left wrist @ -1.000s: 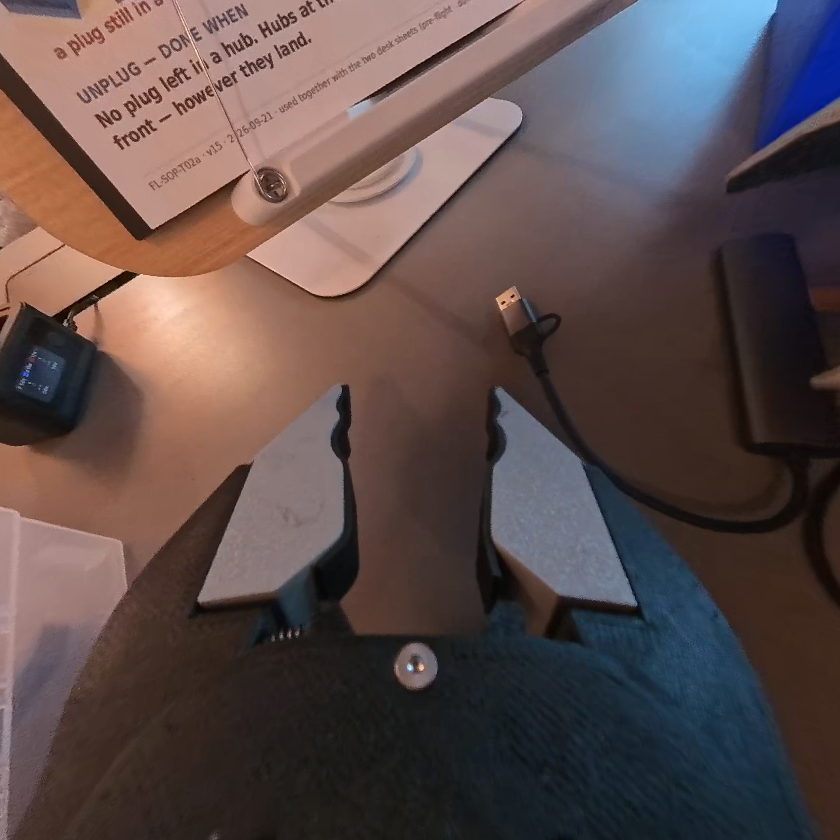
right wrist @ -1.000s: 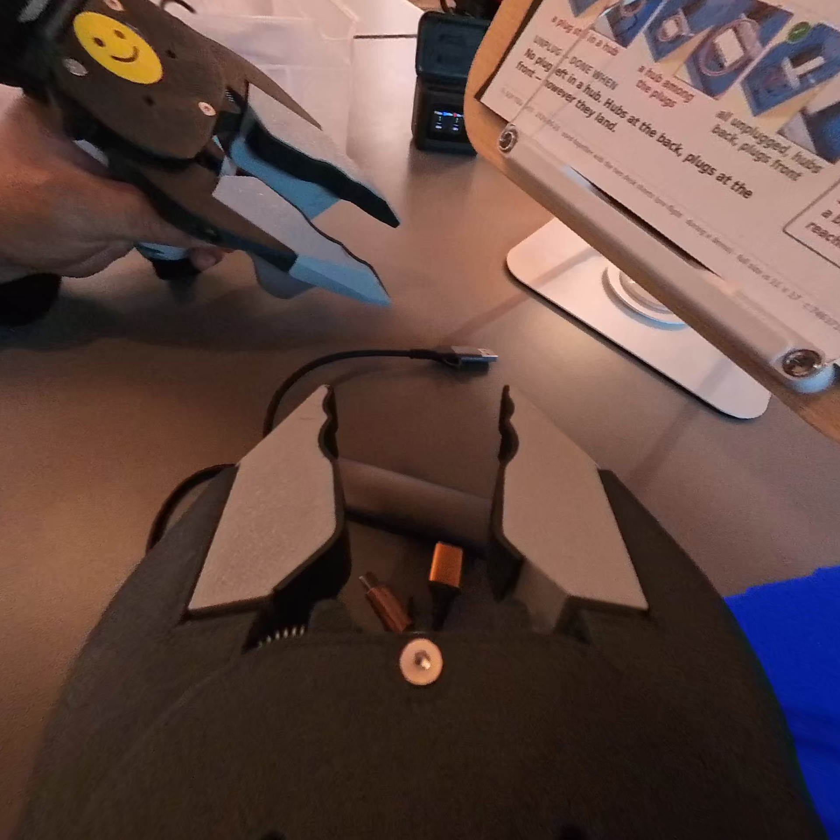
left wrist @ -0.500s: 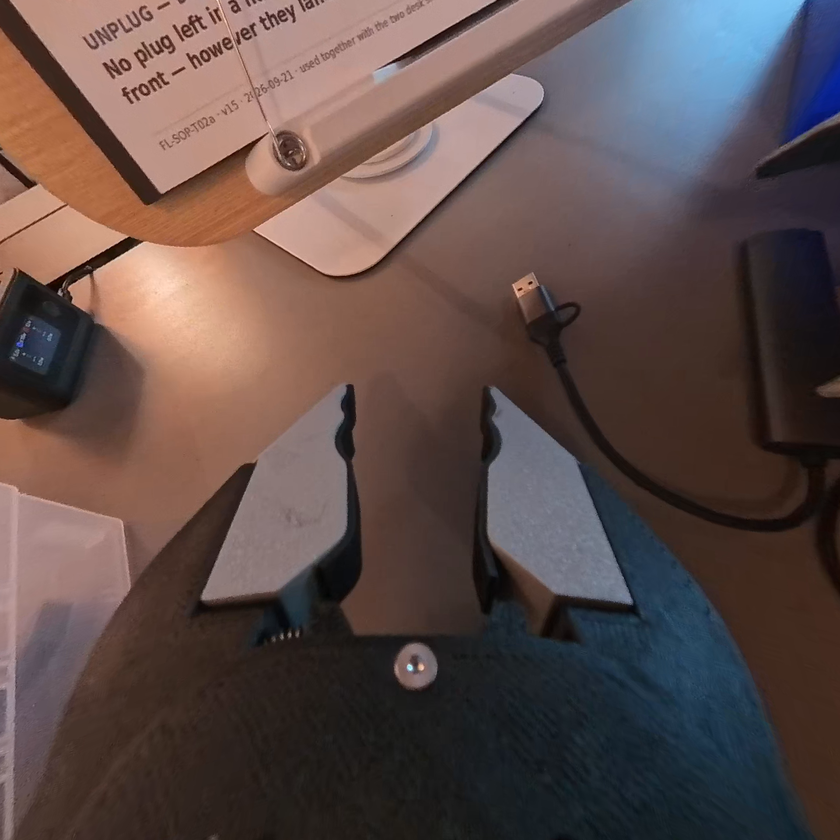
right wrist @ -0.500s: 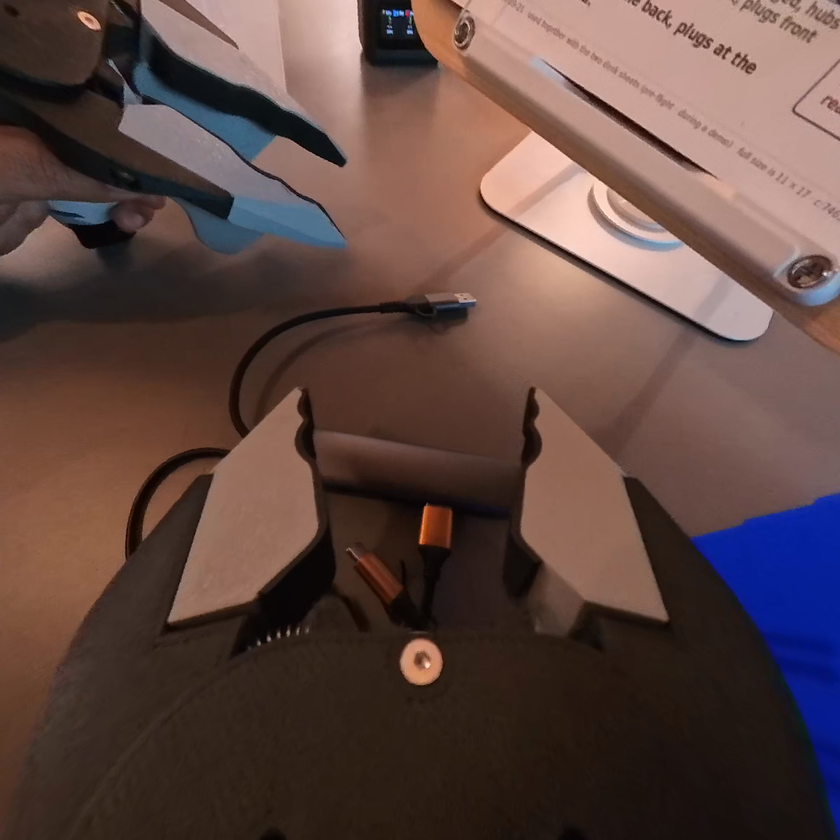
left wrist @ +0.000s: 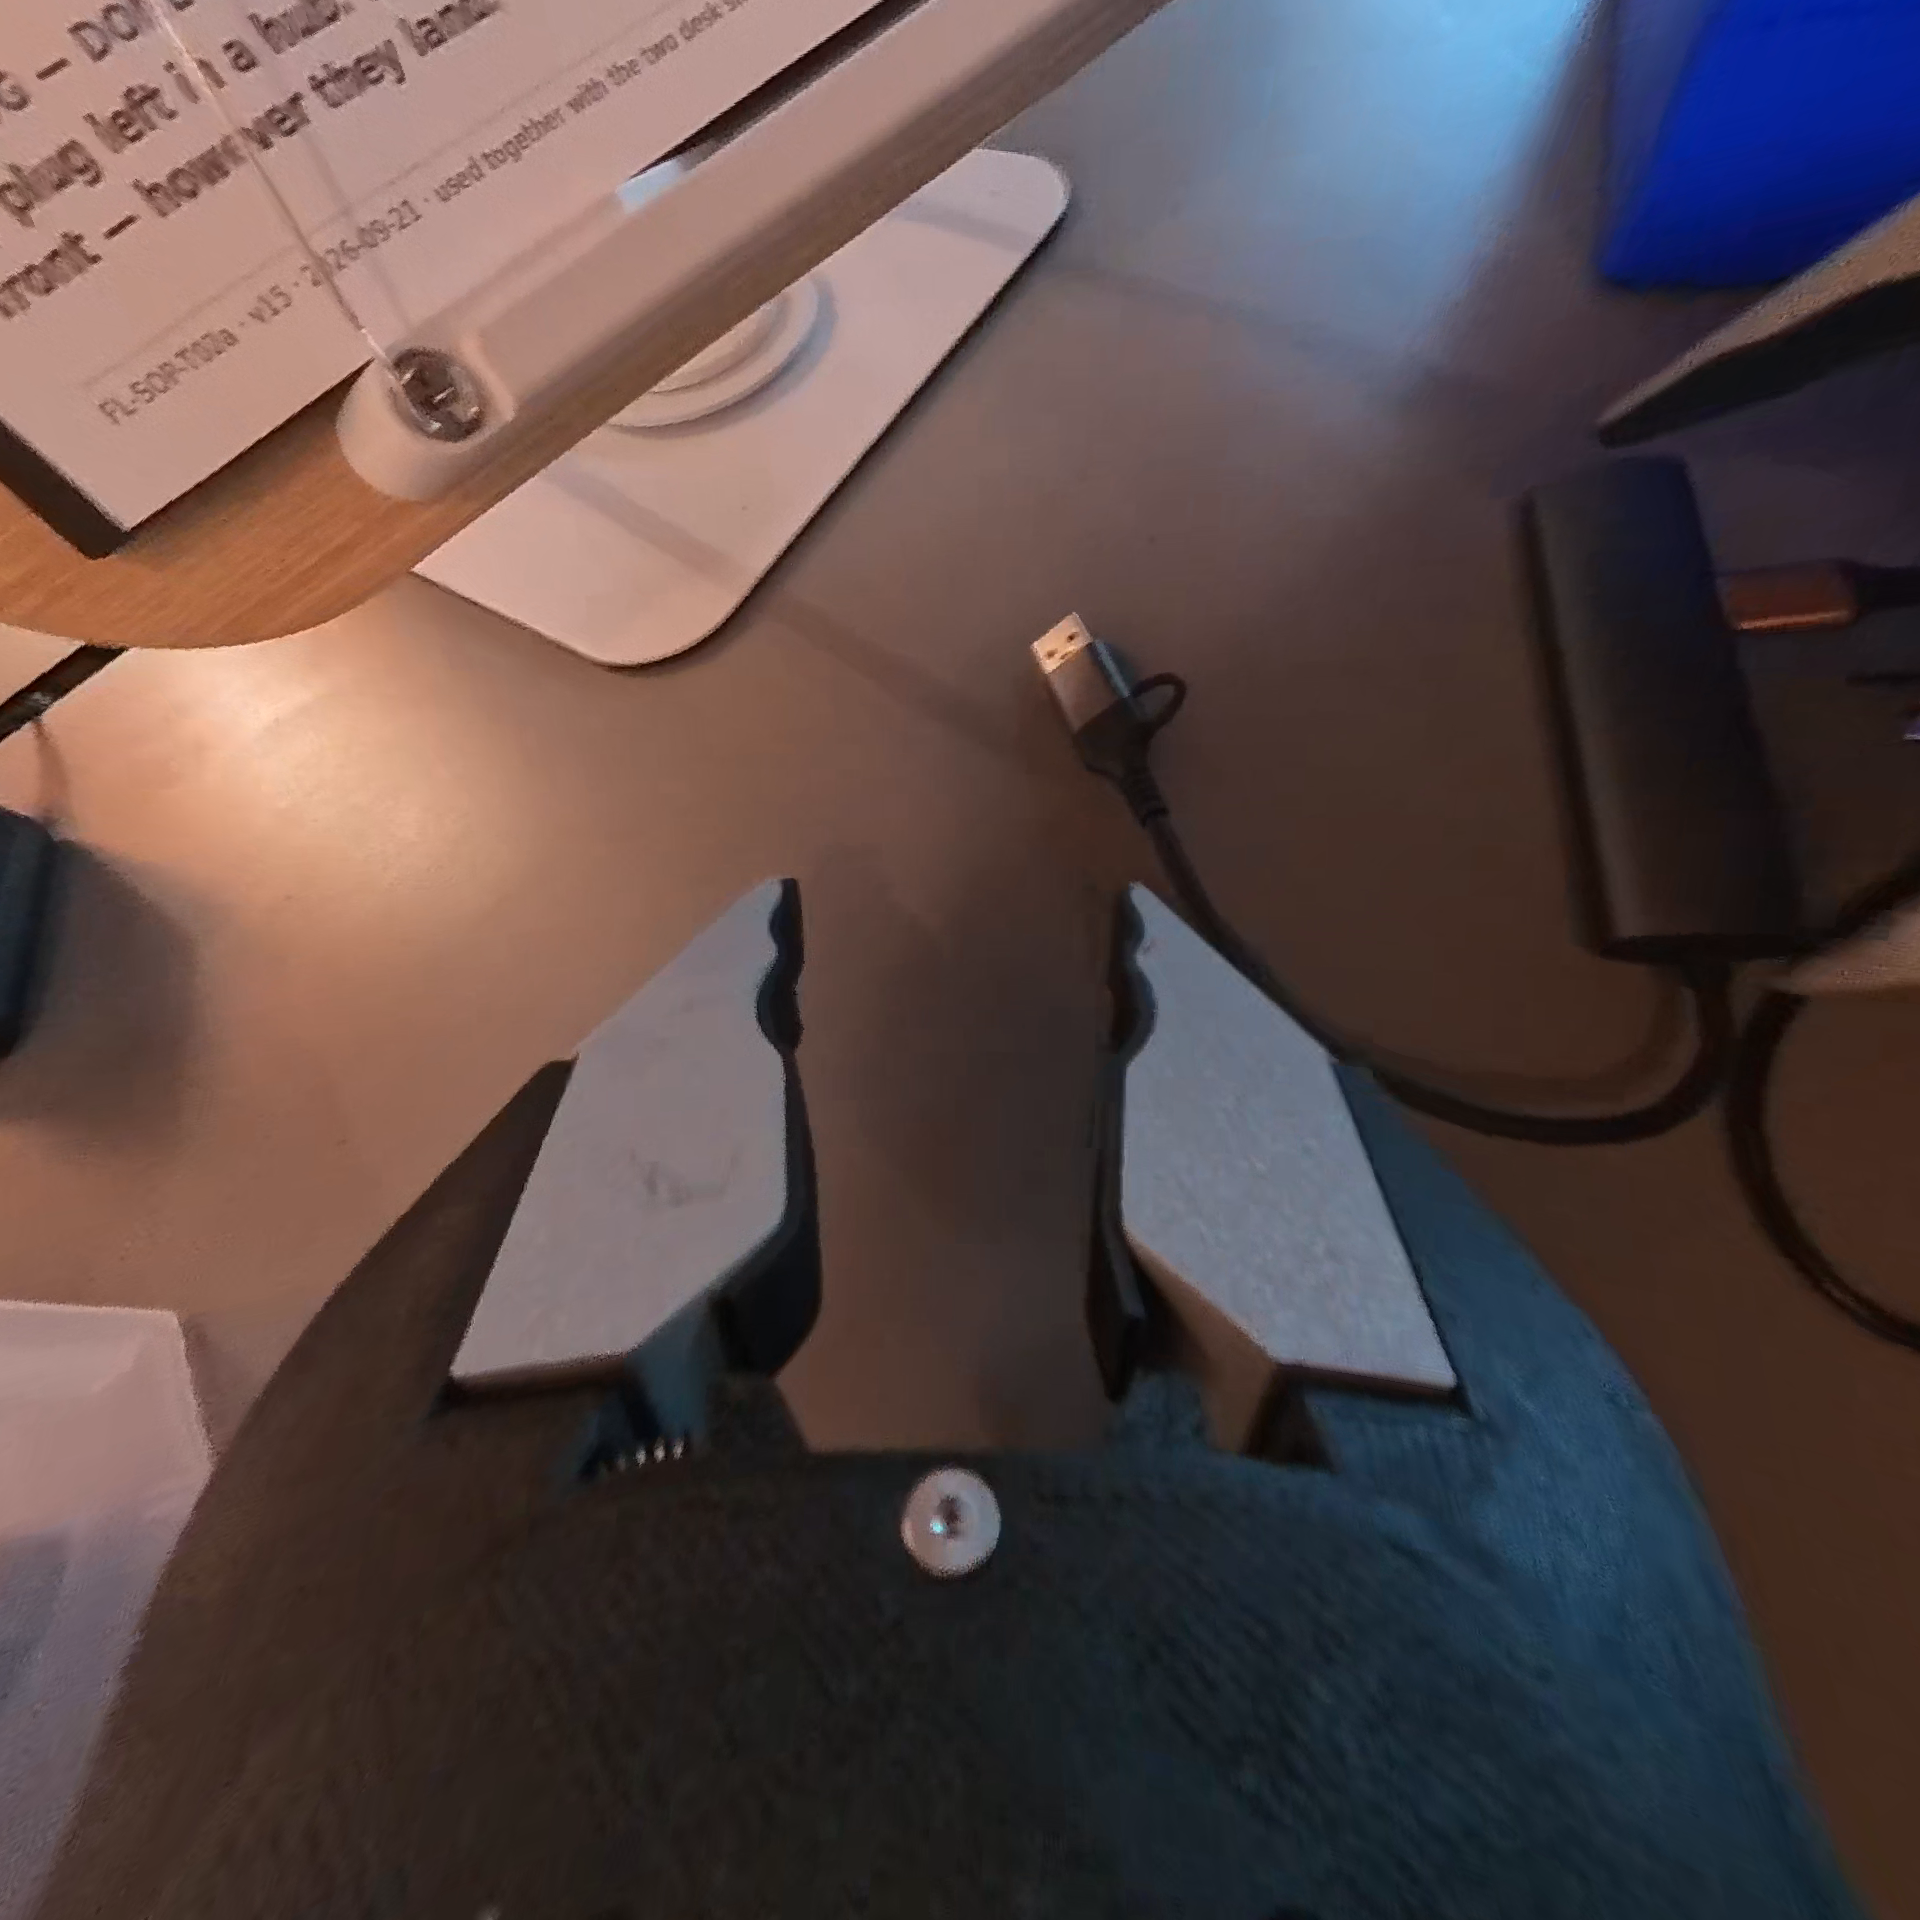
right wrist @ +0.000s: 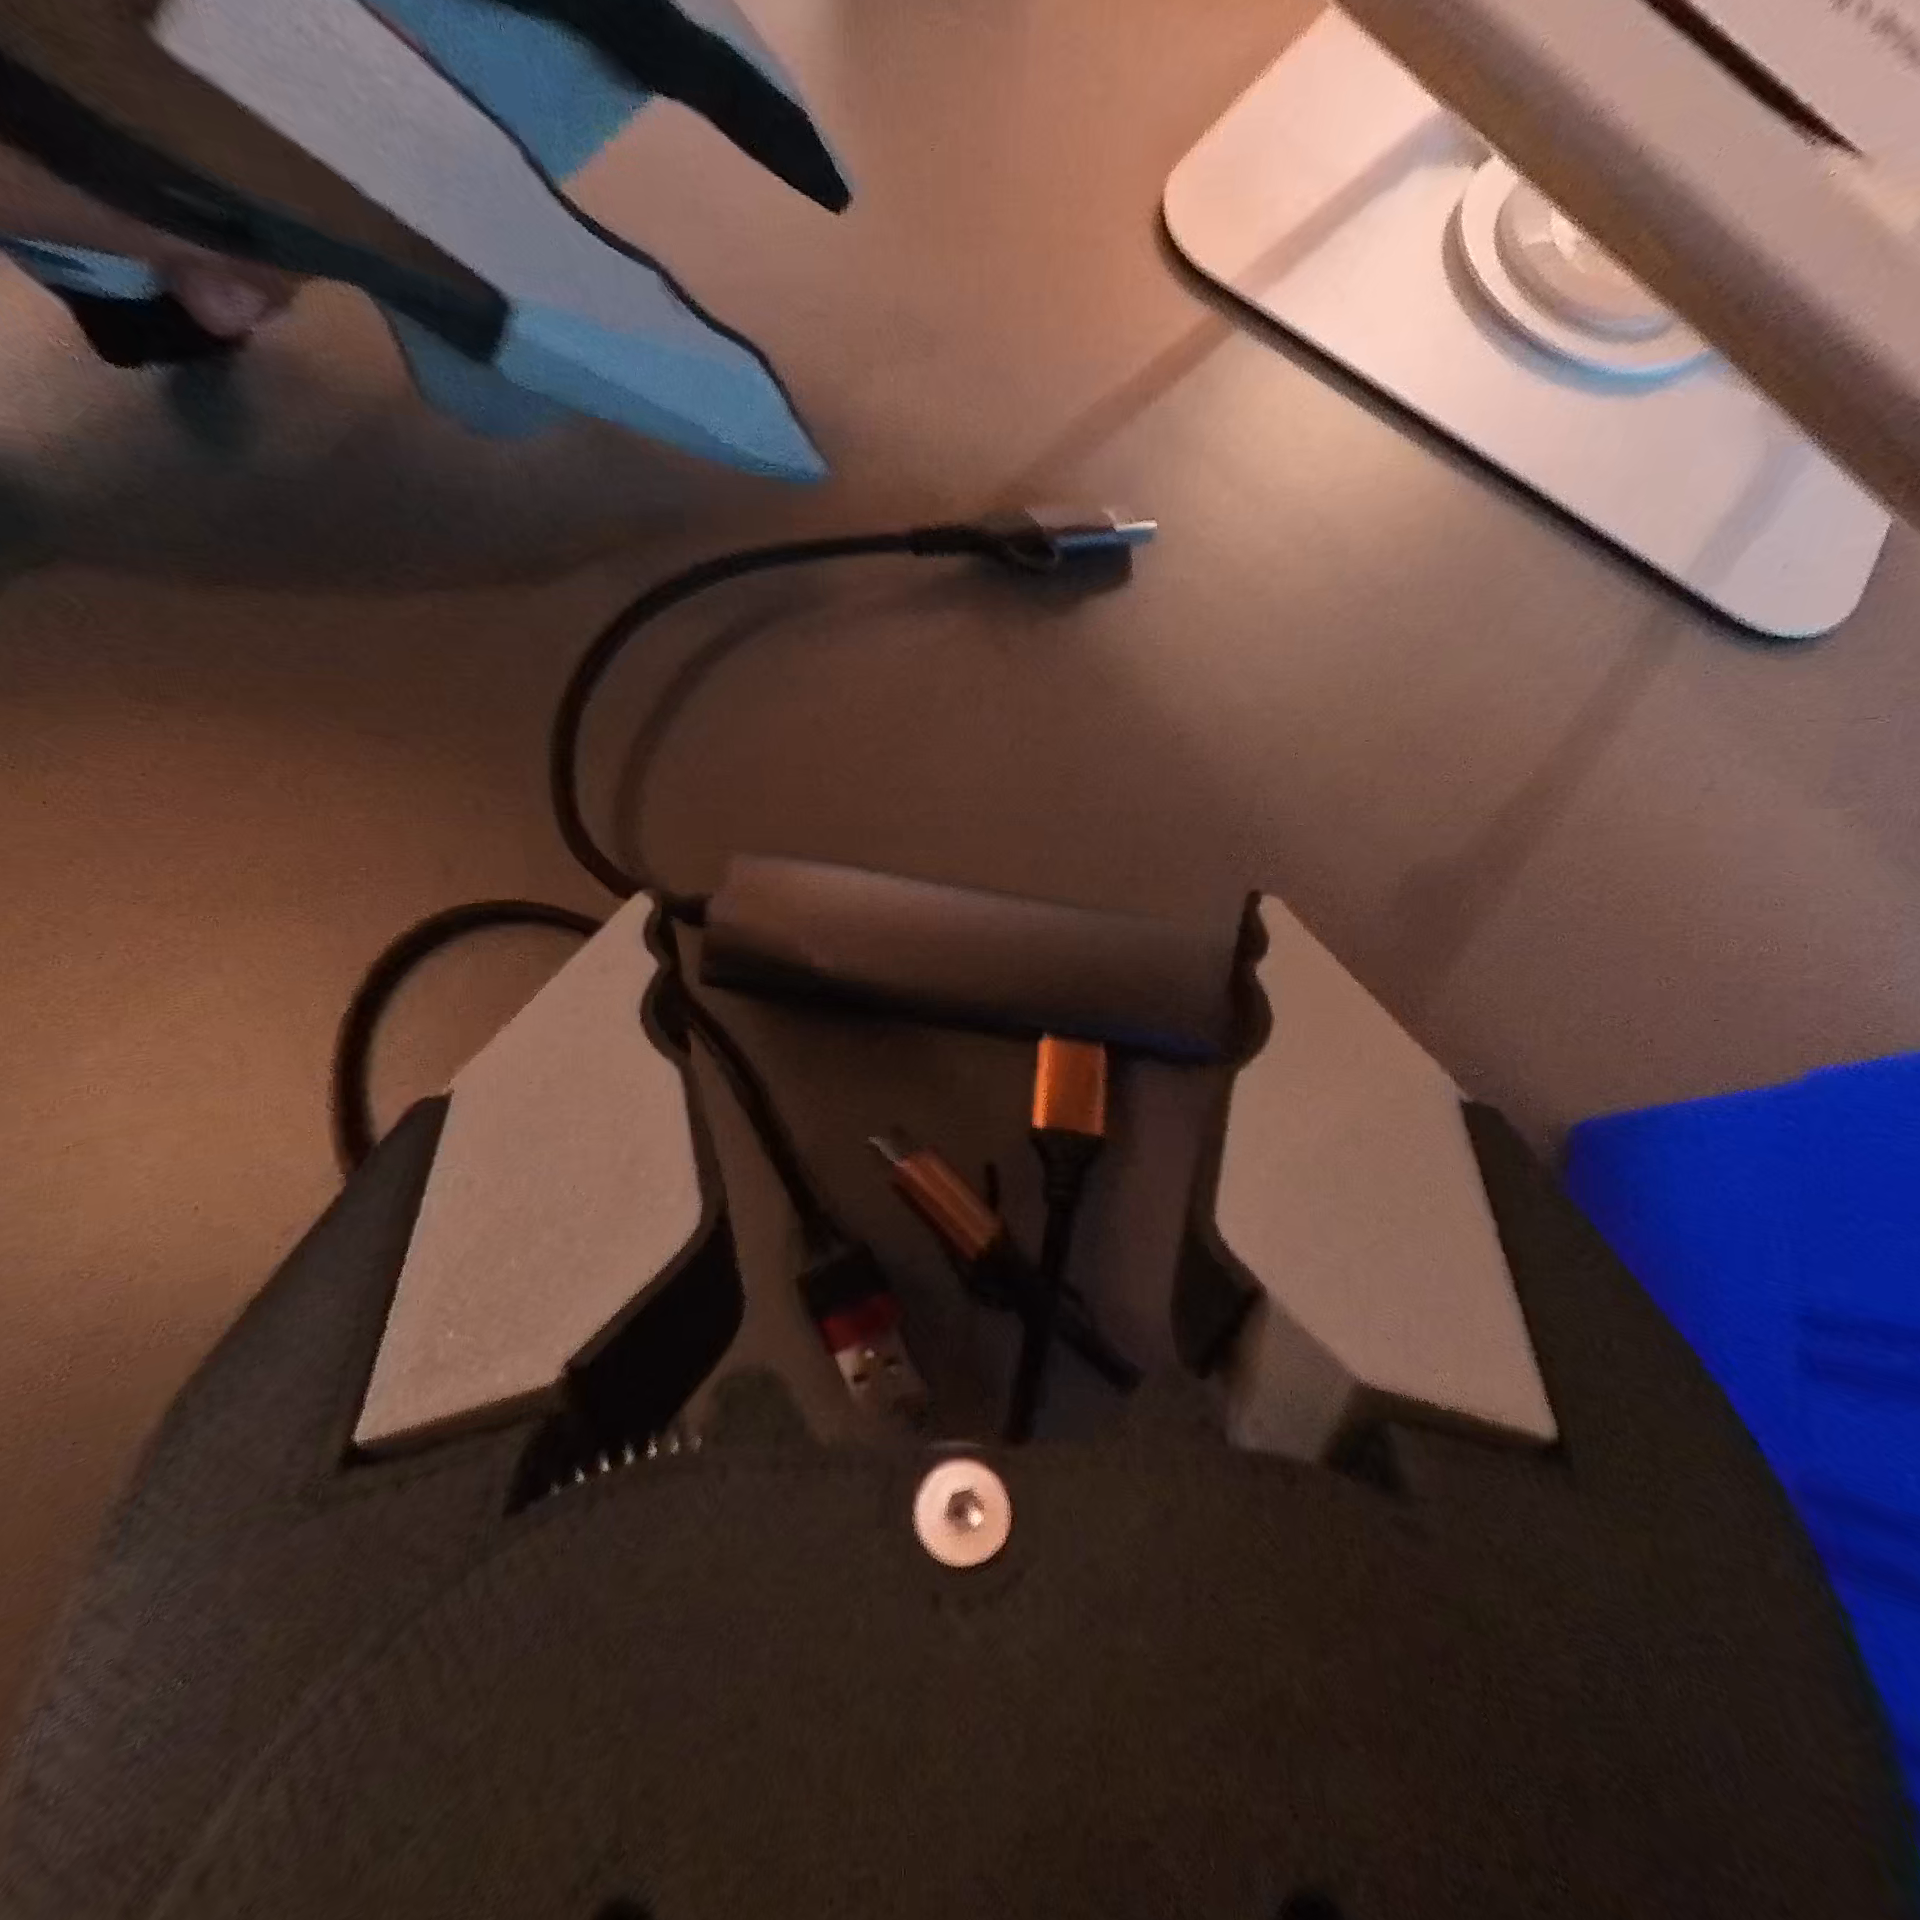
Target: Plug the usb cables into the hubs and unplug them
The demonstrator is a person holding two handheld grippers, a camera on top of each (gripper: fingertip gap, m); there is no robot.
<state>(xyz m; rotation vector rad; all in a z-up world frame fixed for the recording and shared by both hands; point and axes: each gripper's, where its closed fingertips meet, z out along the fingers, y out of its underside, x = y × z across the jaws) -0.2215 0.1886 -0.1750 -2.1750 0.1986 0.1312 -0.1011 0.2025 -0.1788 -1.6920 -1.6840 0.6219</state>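
a desk set up for cable drills

a printed instruction sheet [left wrist: 208, 156] is leaning on a wooden stand with a white base [left wrist: 831, 343] over a brown counter [left wrist: 520, 779], where hubs [right wrist: 966, 935] and usb cables [right wrist: 623, 675] are lying about, suggesting an office or lab workstation.

A dark matte desk [left wrist: 520, 790] takes warm light. A white stand base [left wrist: 831, 395] sits on it; above tilts a wooden board [left wrist: 156, 592] bearing a printed sheet [left wrist: 260, 260]. Right of the base, something blue [left wrist: 1766, 135].

Dark hub [right wrist: 966, 935] lies flat, orange plug [right wrist: 1068, 1086] inserted, copper plug [right wrist: 940, 1195] loose beside.
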